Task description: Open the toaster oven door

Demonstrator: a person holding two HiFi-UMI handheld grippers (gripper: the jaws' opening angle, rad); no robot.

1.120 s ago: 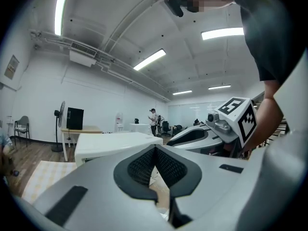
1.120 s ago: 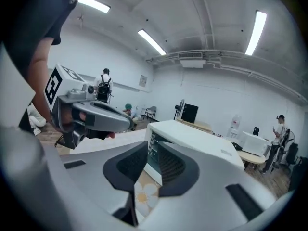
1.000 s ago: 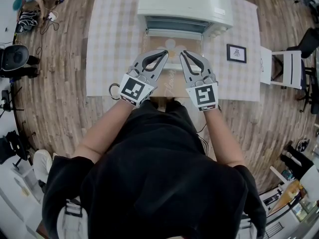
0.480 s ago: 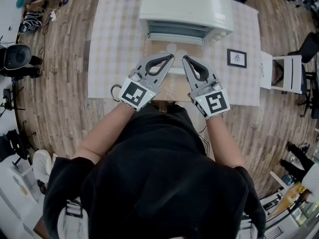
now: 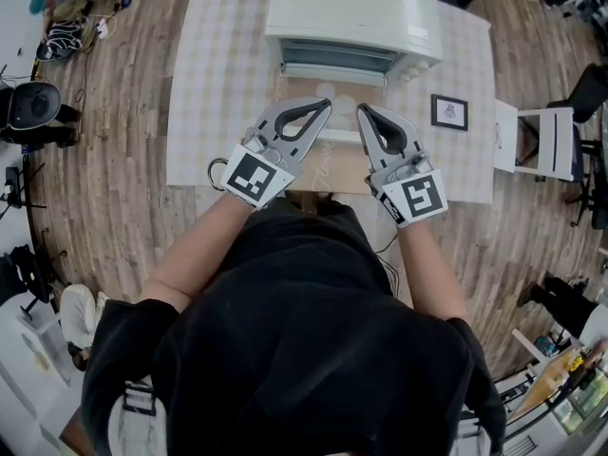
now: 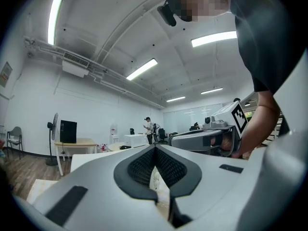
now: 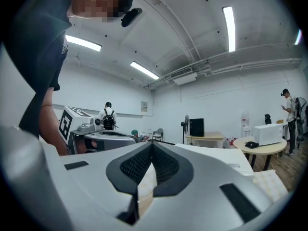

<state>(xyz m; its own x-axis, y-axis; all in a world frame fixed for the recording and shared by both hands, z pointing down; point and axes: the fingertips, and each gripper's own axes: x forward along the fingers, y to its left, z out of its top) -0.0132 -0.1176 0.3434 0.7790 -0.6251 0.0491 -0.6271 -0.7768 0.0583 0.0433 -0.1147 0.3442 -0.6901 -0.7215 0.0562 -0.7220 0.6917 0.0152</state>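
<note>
The white toaster oven [image 5: 353, 12] stands at the far side of the table, its front [image 5: 332, 60] facing me. Flat on the table before it lies a brown panel [image 5: 328, 164] with a pale bar across it; I cannot tell whether this is the door. Both grippers hang level above that panel, apart from the oven. The left gripper [image 5: 326, 108] is shut with nothing in it, and so is the right gripper [image 5: 362, 111]. In the left gripper view the left gripper's [image 6: 155, 147] jaws meet, with the right gripper [image 6: 211, 138] beside them. The right gripper view shows the right gripper [image 7: 151, 143] shut and the left gripper [image 7: 91, 134] alongside.
A checked cloth [image 5: 223, 84] covers the table. A small framed picture [image 5: 449, 111] lies to the right of the oven. A white chair [image 5: 541, 131] stands off the table's right edge. Both gripper views show a person far off, plus tables and a fan.
Both grippers have risen and moved a little toward the oven. The right gripper has rolled, so its marker cube now tilts more to the right.
</note>
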